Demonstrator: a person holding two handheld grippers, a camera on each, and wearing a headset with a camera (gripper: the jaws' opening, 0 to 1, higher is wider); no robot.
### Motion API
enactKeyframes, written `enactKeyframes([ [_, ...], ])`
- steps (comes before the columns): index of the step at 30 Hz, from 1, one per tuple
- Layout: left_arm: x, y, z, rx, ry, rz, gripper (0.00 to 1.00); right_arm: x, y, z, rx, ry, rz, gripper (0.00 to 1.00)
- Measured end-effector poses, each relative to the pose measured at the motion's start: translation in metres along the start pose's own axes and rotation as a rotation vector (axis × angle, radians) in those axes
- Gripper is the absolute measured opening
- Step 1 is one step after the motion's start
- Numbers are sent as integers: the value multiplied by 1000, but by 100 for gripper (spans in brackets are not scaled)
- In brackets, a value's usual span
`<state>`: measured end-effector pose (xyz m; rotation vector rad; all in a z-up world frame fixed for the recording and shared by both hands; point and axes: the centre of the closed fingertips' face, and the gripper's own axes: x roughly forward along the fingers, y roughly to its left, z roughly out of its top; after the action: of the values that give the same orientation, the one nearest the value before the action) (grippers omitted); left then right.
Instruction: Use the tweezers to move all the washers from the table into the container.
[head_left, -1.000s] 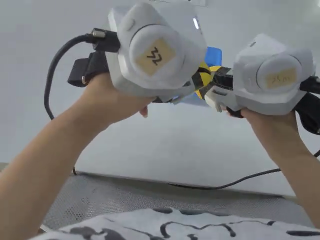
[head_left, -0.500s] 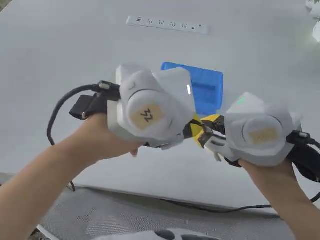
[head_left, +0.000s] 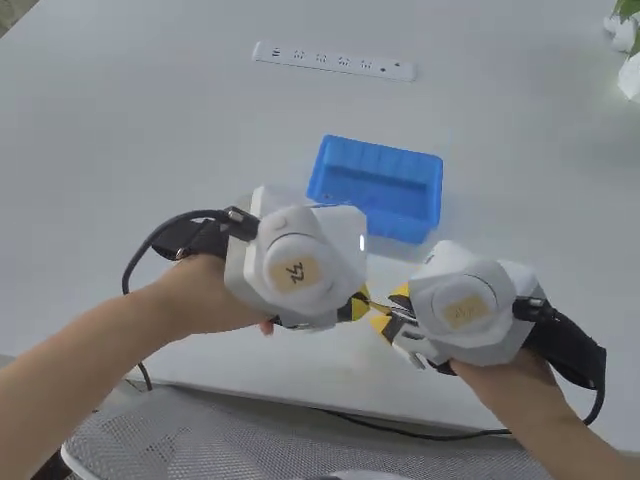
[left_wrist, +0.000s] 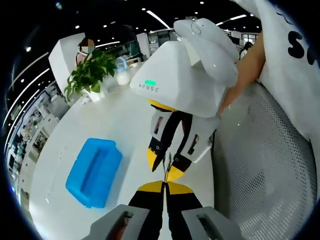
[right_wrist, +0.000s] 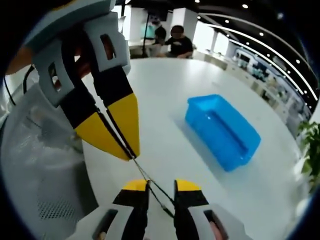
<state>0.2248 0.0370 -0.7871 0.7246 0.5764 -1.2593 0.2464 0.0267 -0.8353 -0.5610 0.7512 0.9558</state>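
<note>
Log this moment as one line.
left tongs: shut on tweezers | right tongs: around tweezers, grip unclear | blue container: on table beyond

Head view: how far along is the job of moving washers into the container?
Done: nothing I can confirm. The blue plastic container on the white table looks bare inside, though washers may be too small to tell. In hand: the left gripper is shut on thin dark tweezers, and the right gripper has its jaws apart around their other end. Left: every washer pick-up and drop.
</note>
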Motion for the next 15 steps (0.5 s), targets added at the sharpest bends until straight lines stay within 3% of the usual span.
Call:
enactKeyframes([
  [4, 2, 3, -13, 8, 40, -4, 0, -4, 10, 2, 80, -21, 68, 21],
  [13, 20, 11, -58, -74, 142, -11, 0, -40, 3, -4, 147, -48, 7, 26],
  [15, 26, 10, -66, -62, 159, -17, 0, -46, 1, -7, 163, -50, -8, 27],
])
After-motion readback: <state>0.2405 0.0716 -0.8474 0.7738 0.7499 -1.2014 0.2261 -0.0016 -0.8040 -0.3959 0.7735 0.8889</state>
